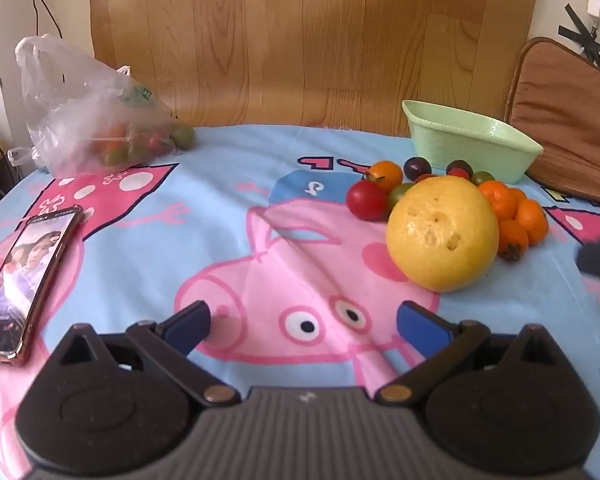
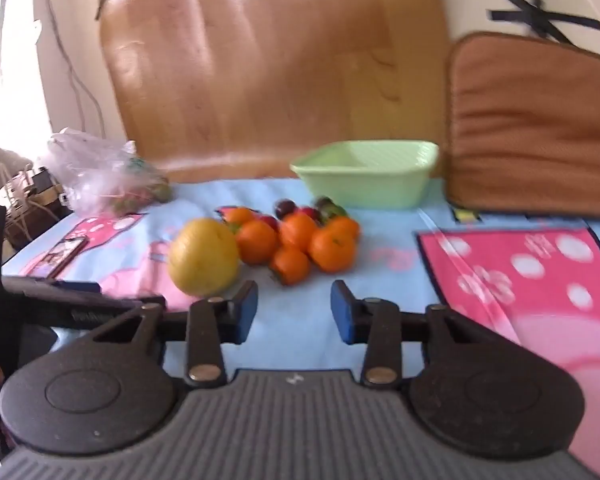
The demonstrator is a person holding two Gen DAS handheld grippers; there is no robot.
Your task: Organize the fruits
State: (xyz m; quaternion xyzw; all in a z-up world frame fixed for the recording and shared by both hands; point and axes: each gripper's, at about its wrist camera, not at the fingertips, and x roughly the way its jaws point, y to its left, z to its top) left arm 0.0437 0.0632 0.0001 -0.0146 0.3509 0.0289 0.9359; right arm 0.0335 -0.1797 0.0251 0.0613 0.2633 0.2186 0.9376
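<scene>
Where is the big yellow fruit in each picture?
Left wrist view: the big yellow fruit sits right of centre, in front of the small tomatoes and left of the little oranges.
Right wrist view: it sits left of centre, just left of the little oranges.
Shared landmark: the green basket stands behind the fruit pile in both views.

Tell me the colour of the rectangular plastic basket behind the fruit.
Pale mint green rectangular plastic basket; clearest in the left wrist view.
</scene>
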